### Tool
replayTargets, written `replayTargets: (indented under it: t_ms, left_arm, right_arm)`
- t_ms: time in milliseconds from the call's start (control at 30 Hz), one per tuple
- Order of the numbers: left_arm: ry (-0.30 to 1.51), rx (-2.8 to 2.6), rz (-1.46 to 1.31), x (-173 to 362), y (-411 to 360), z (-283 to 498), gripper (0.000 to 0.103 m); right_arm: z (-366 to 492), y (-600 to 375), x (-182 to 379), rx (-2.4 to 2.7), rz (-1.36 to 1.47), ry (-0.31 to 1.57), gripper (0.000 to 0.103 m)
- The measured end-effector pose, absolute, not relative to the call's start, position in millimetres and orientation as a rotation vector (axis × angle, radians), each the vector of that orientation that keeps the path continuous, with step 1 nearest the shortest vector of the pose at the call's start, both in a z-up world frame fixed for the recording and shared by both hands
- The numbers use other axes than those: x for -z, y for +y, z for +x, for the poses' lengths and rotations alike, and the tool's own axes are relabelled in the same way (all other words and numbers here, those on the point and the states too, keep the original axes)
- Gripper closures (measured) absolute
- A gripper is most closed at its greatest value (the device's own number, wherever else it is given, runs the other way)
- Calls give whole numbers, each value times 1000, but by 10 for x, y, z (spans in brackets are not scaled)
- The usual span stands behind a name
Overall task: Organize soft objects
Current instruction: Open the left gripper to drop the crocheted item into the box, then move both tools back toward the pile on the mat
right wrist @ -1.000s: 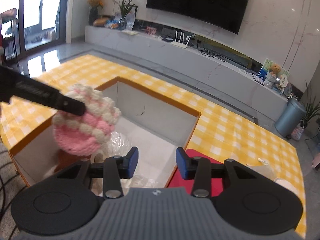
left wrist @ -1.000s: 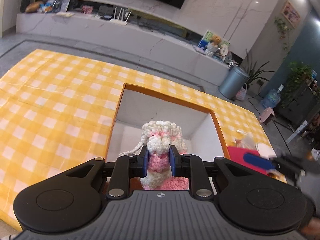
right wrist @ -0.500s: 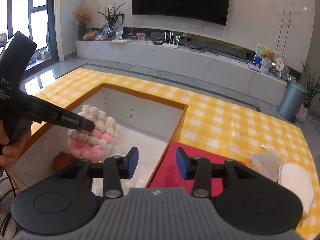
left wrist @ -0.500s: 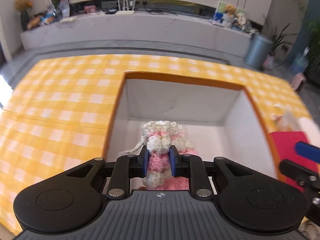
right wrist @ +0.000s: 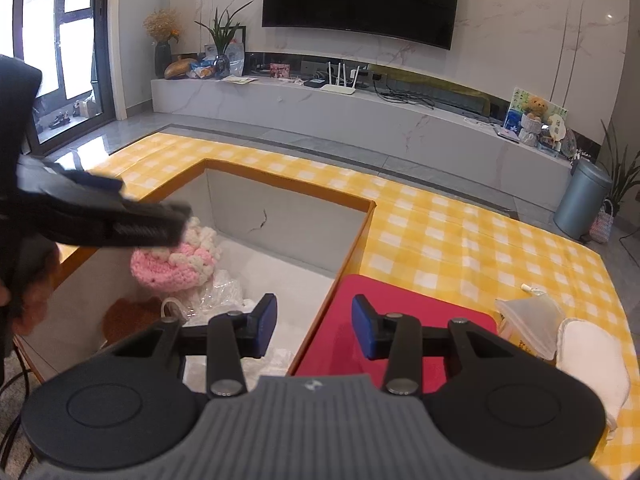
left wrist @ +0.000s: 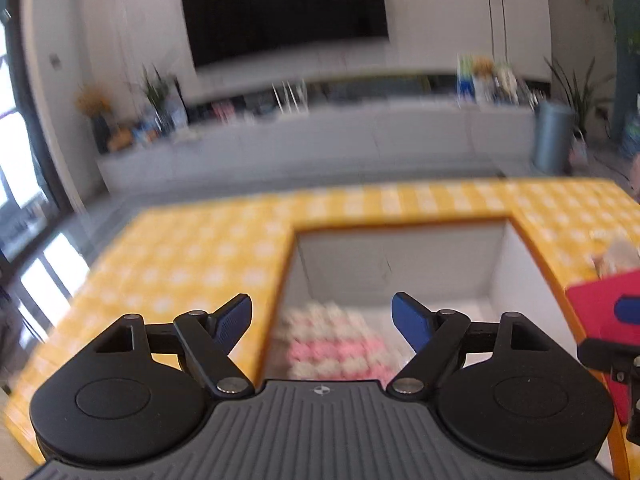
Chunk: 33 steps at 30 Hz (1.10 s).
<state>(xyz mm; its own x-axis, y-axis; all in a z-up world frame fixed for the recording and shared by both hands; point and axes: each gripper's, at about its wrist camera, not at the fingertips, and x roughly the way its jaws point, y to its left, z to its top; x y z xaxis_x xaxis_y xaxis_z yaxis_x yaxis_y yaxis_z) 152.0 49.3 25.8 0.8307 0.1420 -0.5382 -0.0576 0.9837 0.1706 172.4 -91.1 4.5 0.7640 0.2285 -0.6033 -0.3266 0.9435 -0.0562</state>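
Note:
A pink and white crocheted soft toy (left wrist: pixel 332 344) lies inside the white-walled box (left wrist: pixel 400 260) sunk into the yellow checked table; it also shows in the right wrist view (right wrist: pixel 176 260). My left gripper (left wrist: pixel 322 316) is open above it, holding nothing; in the right wrist view it shows as a blurred dark arm (right wrist: pixel 108 220) over the toy. My right gripper (right wrist: pixel 314 324) is open and empty, over the box's right edge and a red cloth (right wrist: pixel 400 312). A red cloth corner (left wrist: pixel 600 308) shows in the left wrist view too.
In the box lie clear plastic bags (right wrist: pixel 224 292) and a brown object (right wrist: pixel 128 316). On the yellow checked cloth (right wrist: pixel 460 236) at the right lie a translucent pouch (right wrist: pixel 528 320) and a white folded towel (right wrist: pixel 592 352). A TV bench (right wrist: pixel 360 112) stands behind.
My left gripper has opened and let go of the crocheted toy, which now lies lower in the box. The left gripper has tilted up. The right gripper stayed open.

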Motion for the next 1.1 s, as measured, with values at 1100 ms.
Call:
replayTargets:
  t_ms: [1100]
  left_arm:
    - [486, 72, -8, -653, 411, 1131, 0]
  right_arm:
    - [1325, -1405, -390, -207, -111, 543, 50]
